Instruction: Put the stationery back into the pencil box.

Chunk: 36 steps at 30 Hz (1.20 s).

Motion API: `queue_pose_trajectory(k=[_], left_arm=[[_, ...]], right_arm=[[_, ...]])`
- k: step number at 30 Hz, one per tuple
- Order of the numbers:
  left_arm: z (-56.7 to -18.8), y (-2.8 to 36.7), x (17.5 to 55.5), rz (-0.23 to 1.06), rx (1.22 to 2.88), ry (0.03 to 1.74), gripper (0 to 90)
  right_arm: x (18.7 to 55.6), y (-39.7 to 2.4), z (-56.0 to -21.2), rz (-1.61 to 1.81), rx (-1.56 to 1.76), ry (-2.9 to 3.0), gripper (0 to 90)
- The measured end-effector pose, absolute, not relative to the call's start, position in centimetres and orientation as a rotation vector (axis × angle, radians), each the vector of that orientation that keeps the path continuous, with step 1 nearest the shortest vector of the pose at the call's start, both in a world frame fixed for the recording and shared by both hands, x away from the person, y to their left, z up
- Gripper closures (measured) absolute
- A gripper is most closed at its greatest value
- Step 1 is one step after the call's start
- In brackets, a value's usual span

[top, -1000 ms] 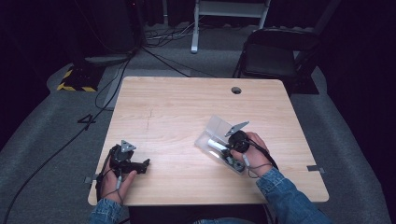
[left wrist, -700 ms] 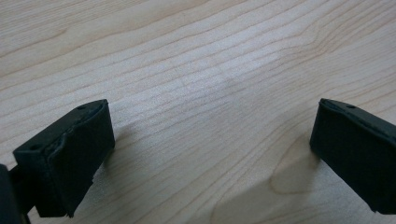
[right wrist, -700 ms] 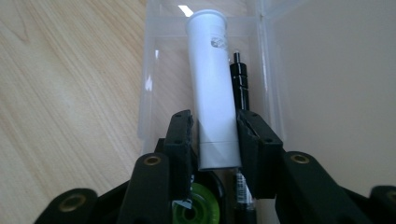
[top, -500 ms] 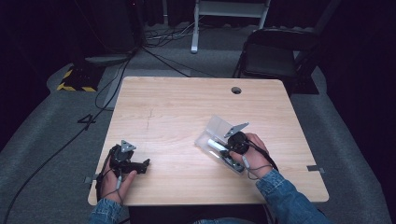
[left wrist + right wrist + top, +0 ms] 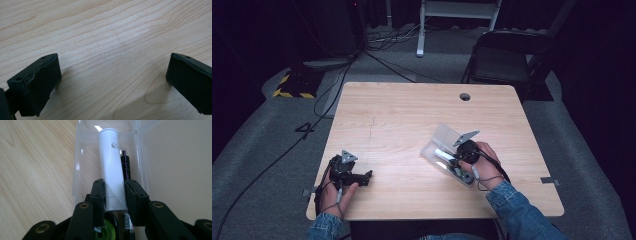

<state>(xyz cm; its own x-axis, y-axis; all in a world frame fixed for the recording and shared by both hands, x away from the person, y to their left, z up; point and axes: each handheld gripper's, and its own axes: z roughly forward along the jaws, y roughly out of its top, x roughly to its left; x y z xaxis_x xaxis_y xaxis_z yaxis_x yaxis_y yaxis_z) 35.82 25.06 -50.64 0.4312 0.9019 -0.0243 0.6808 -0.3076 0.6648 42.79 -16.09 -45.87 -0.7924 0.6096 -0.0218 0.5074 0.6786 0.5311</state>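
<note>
A clear plastic box [image 5: 449, 136] lies on the wooden table [image 5: 402, 115] at the right front, with its lid open. Inside it lie a white tube [image 5: 110, 157], a black pen [image 5: 125, 163] and a green round item [image 5: 105, 233]. My right gripper [image 5: 114, 187] reaches into the box. Its pads press on both sides of the white tube, and its jaws have just been closing on it. In the high view this gripper [image 5: 460, 159] sits over the box. My left gripper [image 5: 363, 176] rests on the table at the left front. Its jaws [image 5: 112, 80] stand wide apart over bare wood.
A round cable hole [image 5: 465, 96] sits near the table's far edge. A dark chair [image 5: 507, 60] stands behind the table at the right. Cables [image 5: 327, 95] run over the grey floor at the left.
</note>
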Motion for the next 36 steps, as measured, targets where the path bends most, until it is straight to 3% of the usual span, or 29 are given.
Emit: queue_pose_trajectory(k=[21,36], left_arm=[[-50.6,25.1,35.8,0.475,2.085,1.328,0.2],[-50.6,25.1,35.8,0.476,2.085,1.328,0.2]], right_arm=[[42.5,-16.2,-45.9,0.794,0.92,2.677,64.9],[41.9,-17.6,-43.1,0.913,0.929,2.581,55.7]])
